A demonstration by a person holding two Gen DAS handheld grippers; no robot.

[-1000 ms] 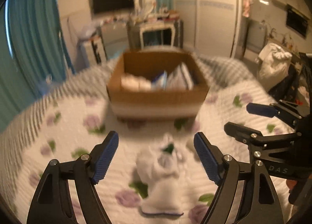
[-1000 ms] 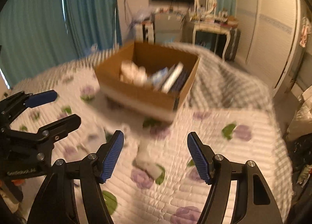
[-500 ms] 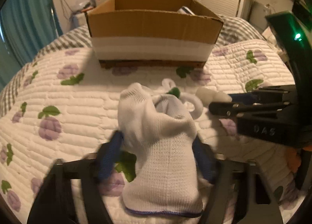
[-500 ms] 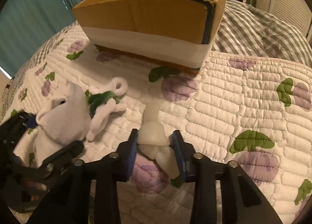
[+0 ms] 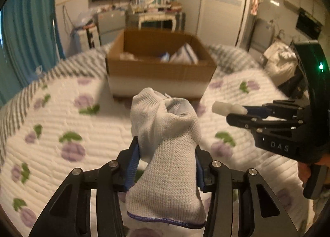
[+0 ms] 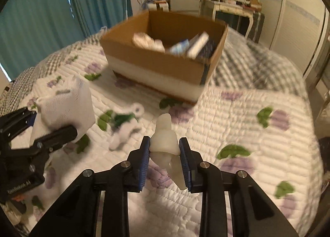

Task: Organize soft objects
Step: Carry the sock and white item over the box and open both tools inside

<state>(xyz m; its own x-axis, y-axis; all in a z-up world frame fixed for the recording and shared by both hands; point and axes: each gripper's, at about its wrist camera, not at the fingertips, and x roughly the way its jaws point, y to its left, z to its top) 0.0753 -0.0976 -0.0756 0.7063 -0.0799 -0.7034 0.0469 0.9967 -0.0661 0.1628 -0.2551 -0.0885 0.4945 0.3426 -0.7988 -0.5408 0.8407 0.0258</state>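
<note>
My left gripper (image 5: 166, 158) is shut on a white knitted sock (image 5: 167, 144) and holds it above the quilt; it also shows in the right wrist view (image 6: 66, 109). My right gripper (image 6: 165, 154) is shut on a small pale soft object (image 6: 165, 140), also seen in the left wrist view (image 5: 225, 108). An open cardboard box (image 5: 160, 74) with several items inside stands on the bed ahead of both grippers. A white and green soft piece (image 6: 125, 127) lies on the quilt between the grippers.
The bed has a white quilt (image 6: 237, 134) with purple flowers and a grey checked cover (image 6: 257, 66) behind the box. Teal curtains (image 6: 41, 14) hang at the left. A dressing table (image 6: 233, 8) and wardrobe stand beyond the bed.
Both grippers came down and shut, the left on the sock and the right on the pale object, then lifted them off the quilt. The white and green piece stayed on the bed.
</note>
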